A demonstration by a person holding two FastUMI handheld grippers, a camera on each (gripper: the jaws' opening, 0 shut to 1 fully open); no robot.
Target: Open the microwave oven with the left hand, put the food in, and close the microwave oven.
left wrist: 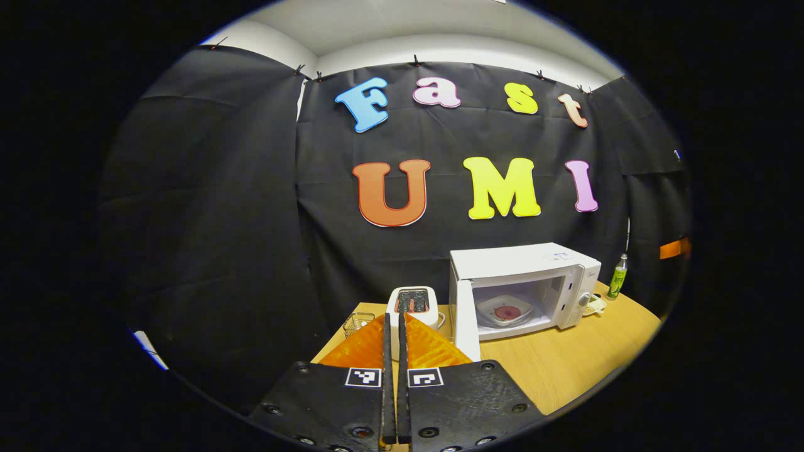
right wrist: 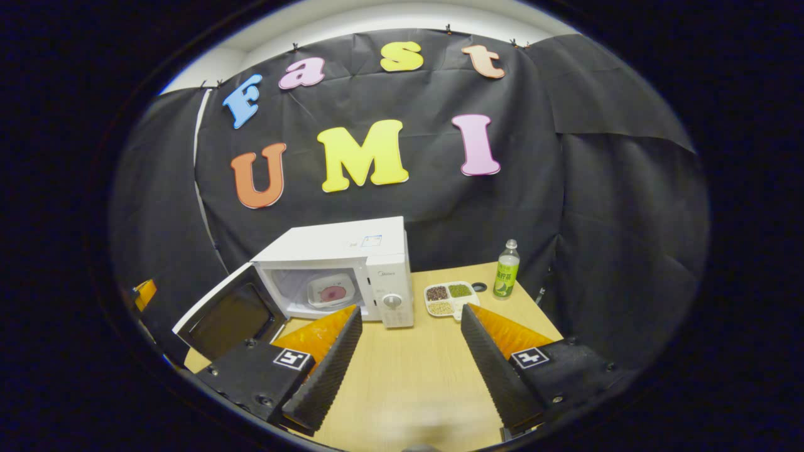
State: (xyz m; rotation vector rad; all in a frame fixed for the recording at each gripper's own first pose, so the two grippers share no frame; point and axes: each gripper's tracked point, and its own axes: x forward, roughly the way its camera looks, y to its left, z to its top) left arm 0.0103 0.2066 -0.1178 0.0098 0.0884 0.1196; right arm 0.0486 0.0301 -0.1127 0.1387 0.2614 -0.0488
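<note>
The white box-shaped microwave oven (right wrist: 342, 267) is seen on the wooden bench (right wrist: 414, 376), door (right wrist: 229, 314) swung wide, a plate of food (right wrist: 331, 292) inside. Left gripper (left wrist: 394, 351) fingers are pressed together, empty; right gripper (right wrist: 408, 351) fingers are spread wide, empty.

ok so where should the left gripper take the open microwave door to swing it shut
Judging by its pose, take the microwave door at its free outer edge, far from the hinge beside the cavity. It stands swung wide to the left, so come from outside with the left gripper and push toward the microwave.
</note>
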